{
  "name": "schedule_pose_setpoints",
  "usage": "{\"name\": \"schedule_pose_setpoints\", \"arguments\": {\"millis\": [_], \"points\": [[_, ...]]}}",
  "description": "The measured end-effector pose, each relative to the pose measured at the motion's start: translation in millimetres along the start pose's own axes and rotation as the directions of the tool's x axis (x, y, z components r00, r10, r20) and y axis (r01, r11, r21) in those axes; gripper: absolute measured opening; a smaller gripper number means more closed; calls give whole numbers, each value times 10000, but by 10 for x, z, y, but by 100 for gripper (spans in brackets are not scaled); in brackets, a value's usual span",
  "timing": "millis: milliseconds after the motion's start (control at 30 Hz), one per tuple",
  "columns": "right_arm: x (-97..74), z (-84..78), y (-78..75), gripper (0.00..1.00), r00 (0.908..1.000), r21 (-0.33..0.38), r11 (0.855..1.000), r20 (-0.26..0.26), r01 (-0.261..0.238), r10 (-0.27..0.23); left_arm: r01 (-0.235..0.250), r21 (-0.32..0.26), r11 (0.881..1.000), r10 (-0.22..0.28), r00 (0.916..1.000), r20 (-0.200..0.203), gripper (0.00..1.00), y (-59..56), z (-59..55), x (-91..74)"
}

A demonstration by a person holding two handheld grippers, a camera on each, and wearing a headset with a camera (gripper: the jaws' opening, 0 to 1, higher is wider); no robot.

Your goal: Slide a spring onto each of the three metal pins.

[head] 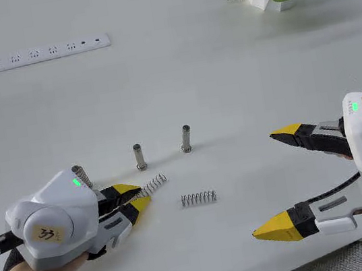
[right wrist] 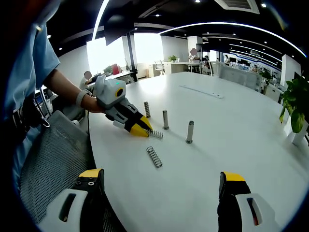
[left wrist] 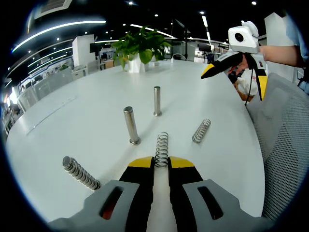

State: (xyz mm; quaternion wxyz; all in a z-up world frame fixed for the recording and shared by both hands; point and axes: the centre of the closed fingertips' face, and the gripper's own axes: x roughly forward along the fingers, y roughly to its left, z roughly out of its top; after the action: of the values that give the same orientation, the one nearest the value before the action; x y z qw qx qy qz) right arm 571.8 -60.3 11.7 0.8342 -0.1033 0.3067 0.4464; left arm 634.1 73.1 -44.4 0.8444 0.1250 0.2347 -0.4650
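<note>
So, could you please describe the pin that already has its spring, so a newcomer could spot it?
On the white table, three upright metal pins stand in line by the left gripper. Take the end pin beside that gripper's body. It alone wears a spring; the middle pin and far pin are bare.

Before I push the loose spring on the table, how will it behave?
The loose spring lies on its side on the smooth table, so it will probably roll. Its thin open coils suggest it is light and may flex.
</note>
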Motion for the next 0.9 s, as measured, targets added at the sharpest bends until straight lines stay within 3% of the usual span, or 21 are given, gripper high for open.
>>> {"name": "schedule_pose_setpoints", "arguments": {"millis": [100,233,400,567,900], "points": [[12,0,17,99,10000,-46,10000,-42,-44,43,4,-304,9995,-3,10000,36,7,2,6,11],[22,-5,15,98,10000,-76,9999,-47,-74,74,45,-1130,9936,-31,9999,127,7,26,4,15],[54,-88,44,96,9991,-246,9994,-348,-248,240,139,-1563,9876,-117,9998,150,7,11,0,11],[57,-78,70,96,9991,-213,9993,-294,-318,311,181,-1659,9860,-153,9997,181,7,-9,8,-11],[47,81,142,93,9990,-661,9969,-85,-434,429,726,-1776,9814,-580,9946,862,7,-122,262,-154]]}}
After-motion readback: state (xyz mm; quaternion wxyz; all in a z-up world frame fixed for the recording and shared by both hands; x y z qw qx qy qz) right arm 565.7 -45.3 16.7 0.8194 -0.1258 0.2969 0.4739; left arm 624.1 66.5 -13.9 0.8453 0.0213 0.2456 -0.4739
